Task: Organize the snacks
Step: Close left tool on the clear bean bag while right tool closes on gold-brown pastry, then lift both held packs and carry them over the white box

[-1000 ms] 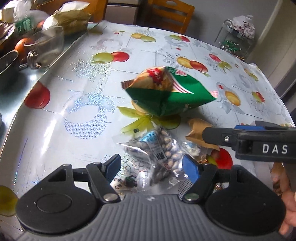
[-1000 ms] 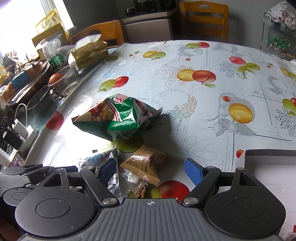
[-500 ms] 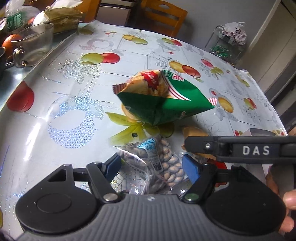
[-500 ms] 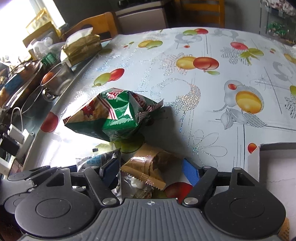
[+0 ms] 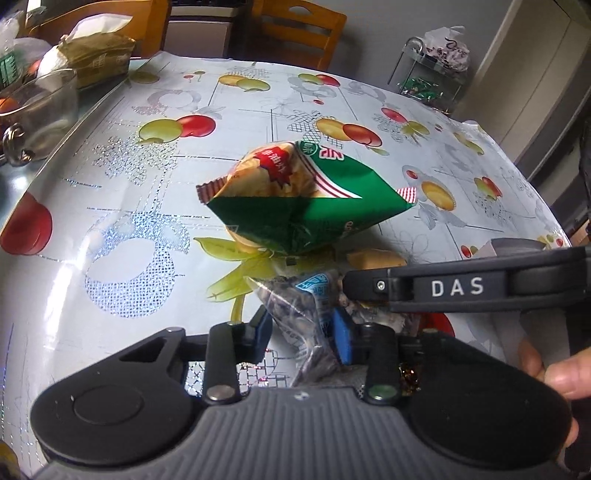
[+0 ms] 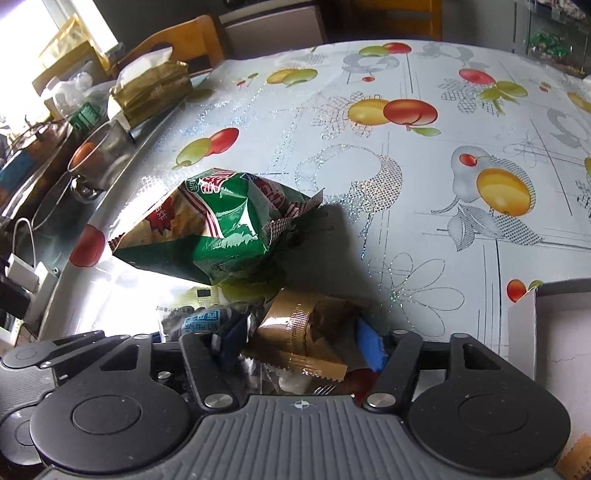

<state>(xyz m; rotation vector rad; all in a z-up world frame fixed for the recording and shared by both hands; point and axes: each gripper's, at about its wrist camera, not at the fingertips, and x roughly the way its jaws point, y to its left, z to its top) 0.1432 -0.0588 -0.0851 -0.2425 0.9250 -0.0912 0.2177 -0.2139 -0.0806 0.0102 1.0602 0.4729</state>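
A green chip bag [image 5: 295, 199] lies on the fruit-print tablecloth [image 5: 129, 184]; it also shows in the right wrist view [image 6: 210, 236]. In front of it lie a clear bag of nuts [image 5: 314, 314] and a brown snack packet [image 6: 306, 336]. My left gripper [image 5: 303, 328] is shut on the clear bag of nuts, blue pads pinching its plastic. My right gripper [image 6: 299, 336] has its fingers on both sides of the brown packet, narrowed close to it; a firm grip is not clear. The right gripper's body, marked DAS [image 5: 458, 288], crosses the left wrist view.
A white box [image 6: 554, 325] stands at the right. A glass mug [image 5: 40, 110], a tissue pack [image 5: 96, 55] and clutter sit at the table's left edge. Wooden chairs [image 5: 295, 26] stand behind the table. A wire rack [image 5: 436, 74] stands far right.
My left gripper moved forward and closed its pads on the nut bag. My right gripper lowered over the brown packet and narrowed its fingers around it.
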